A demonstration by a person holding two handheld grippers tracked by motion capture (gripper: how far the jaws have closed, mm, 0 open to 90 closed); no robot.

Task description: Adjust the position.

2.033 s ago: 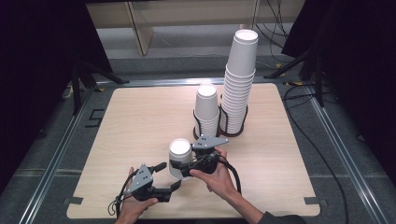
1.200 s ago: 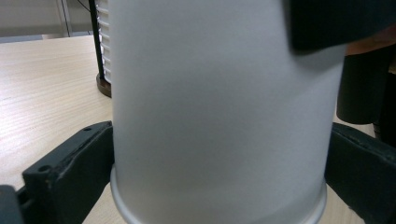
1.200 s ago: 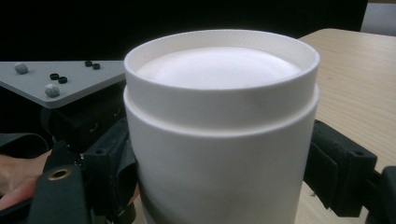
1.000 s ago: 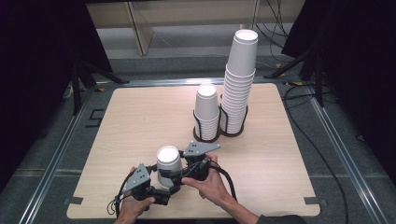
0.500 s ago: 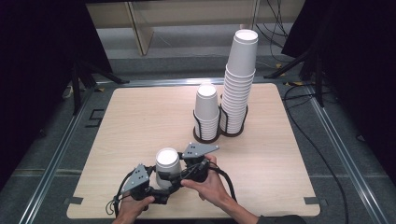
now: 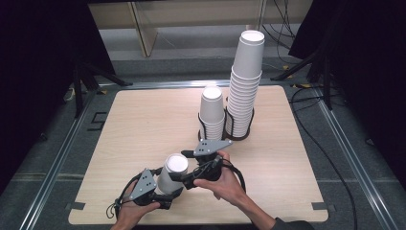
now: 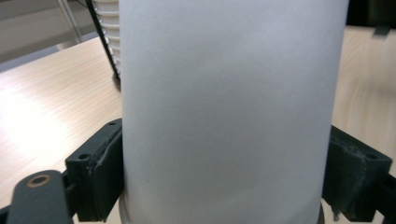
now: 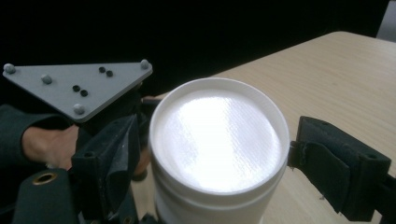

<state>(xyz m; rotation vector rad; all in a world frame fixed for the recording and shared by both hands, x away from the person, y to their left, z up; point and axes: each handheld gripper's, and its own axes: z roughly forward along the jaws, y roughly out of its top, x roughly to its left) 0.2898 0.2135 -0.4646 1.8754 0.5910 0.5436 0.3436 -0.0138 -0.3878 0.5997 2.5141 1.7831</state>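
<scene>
1. The paper cup (image 6: 173, 171) stands upside down, base uppermost, near the front edge of the table (image 6: 143, 120), between the two grippers.
2. The left gripper (image 6: 165, 194) has just been closing. Its jaws now press on the lower wall of the cup from both sides; in the left gripper view the white wall (image 7: 229, 107) sits tight between the two black pads.
3. The right gripper (image 6: 184, 168) stands spread about the top of the cup. In the right gripper view there is a visible gap between the right-hand pad (image 8: 327, 158) and the cup's base rim (image 8: 217, 135).
4. Compared with a second ago, the cup sits in the same spot, but the hold has passed from the right gripper to the left.
5. Judgement: the hand-over appears complete; the right gripper is free to draw away.
6. Two stacks of cups (image 6: 244, 81) stand in a black wire rack (image 6: 239, 132) at mid-table, well apart from the grippers.
</scene>
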